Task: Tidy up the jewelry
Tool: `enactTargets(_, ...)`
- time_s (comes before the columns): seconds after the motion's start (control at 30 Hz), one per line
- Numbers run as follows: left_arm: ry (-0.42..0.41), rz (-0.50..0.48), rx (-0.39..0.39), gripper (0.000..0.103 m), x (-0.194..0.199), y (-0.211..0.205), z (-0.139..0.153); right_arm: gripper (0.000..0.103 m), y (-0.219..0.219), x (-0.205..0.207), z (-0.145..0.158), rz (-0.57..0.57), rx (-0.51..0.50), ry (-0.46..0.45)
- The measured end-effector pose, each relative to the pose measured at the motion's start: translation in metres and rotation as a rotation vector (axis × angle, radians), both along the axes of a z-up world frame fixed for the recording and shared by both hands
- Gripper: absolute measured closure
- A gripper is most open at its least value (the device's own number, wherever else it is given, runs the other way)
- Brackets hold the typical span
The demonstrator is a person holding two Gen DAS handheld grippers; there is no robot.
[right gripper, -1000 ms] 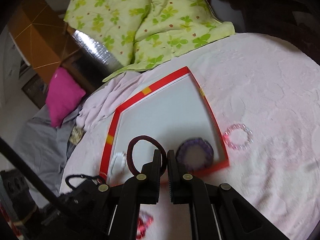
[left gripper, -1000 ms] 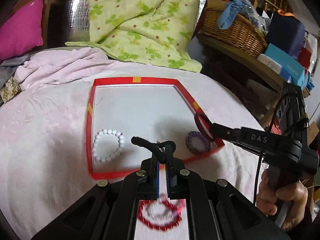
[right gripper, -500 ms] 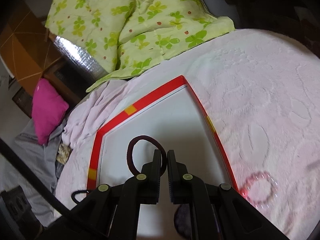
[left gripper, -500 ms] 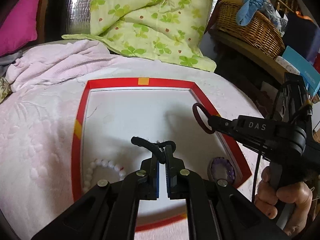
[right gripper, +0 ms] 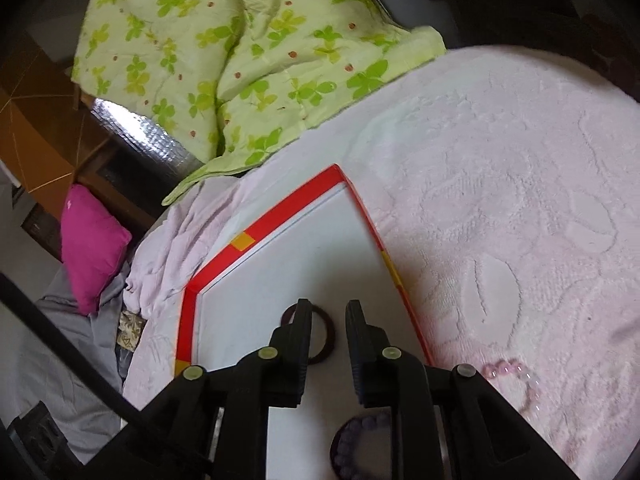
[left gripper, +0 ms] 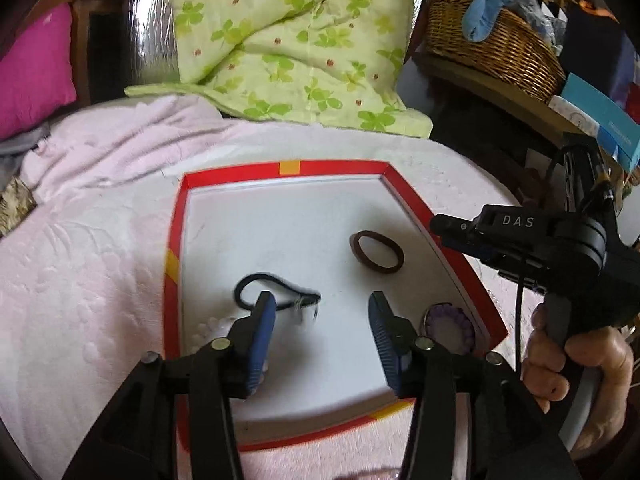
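Observation:
A white tray with a red rim (left gripper: 280, 168) lies on the pink blanket; it also shows in the right wrist view (right gripper: 280, 216). My left gripper (left gripper: 322, 314) is open above it, with a black hair tie (left gripper: 276, 286) lying loose on the tray near the left finger. A maroon hair ring (left gripper: 378, 250) lies flat on the tray, also seen behind my right gripper's left finger (right gripper: 326, 342). My right gripper (right gripper: 328, 320) is open and empty. A purple bead bracelet (left gripper: 450, 330) sits in the tray's near right corner (right gripper: 360, 436). White beads (left gripper: 212, 326) peek out by my left finger.
A pink bead bracelet (right gripper: 516, 380) lies on the blanket (right gripper: 520, 200) right of the tray. A green quilt (left gripper: 288, 40) is heaped behind. A wicker basket (left gripper: 492, 40) and boxes stand on a shelf at right. A magenta cushion (left gripper: 32, 72) is far left.
Both grippers have opened. The black hair tie has dropped from my left gripper onto the tray. The maroon ring has left my right gripper and lies flat on the tray.

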State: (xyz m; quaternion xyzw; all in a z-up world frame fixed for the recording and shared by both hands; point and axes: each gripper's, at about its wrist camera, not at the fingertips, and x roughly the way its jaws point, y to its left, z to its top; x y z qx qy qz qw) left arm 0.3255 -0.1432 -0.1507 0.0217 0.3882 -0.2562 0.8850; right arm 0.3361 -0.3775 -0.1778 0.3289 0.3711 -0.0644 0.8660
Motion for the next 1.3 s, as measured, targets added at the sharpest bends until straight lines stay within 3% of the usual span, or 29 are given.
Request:
enactTargets(0.17, -0.085, 0.034, 0.056, 0.043, -0.025, 0.011, 0.009, 0.082, 0.014, -0.019, 0.021, 0.026, -0.015, -0.021)
enactTargets(0.27, -0.113, 0.07, 0.082, 0.039, -0.041, 0.022, 0.008, 0.075, 0.025, -0.032, 0.029, 0.049, -0.029, -0.017)
enactTargets(0.6, -0.215, 0.135, 0.08, 0.036, -0.092, 0.042, 0.021, 0.073, 0.05, -0.084, 0.046, 0.118, -0.124, -0.019)
enactTargets(0.93, -0.162, 0.179, 0.056, 0.035, -0.133, 0.076, 0.014, 0.073, 0.057, -0.142, 0.054, 0.161, -0.117, -0.036)
enactTargets(1.07, -0.153, 0.176, 0.061, 0.035, -0.139, 0.093, 0.012, 0.073, 0.031, -0.168, 0.057, 0.133, -0.099, -0.063)
enactTargets(1.3, -0.087, 0.159, 0.058, 0.035, -0.129, 0.117, 0.001, 0.073, -0.005, -0.179, 0.04, 0.082, 0.003, -0.01)
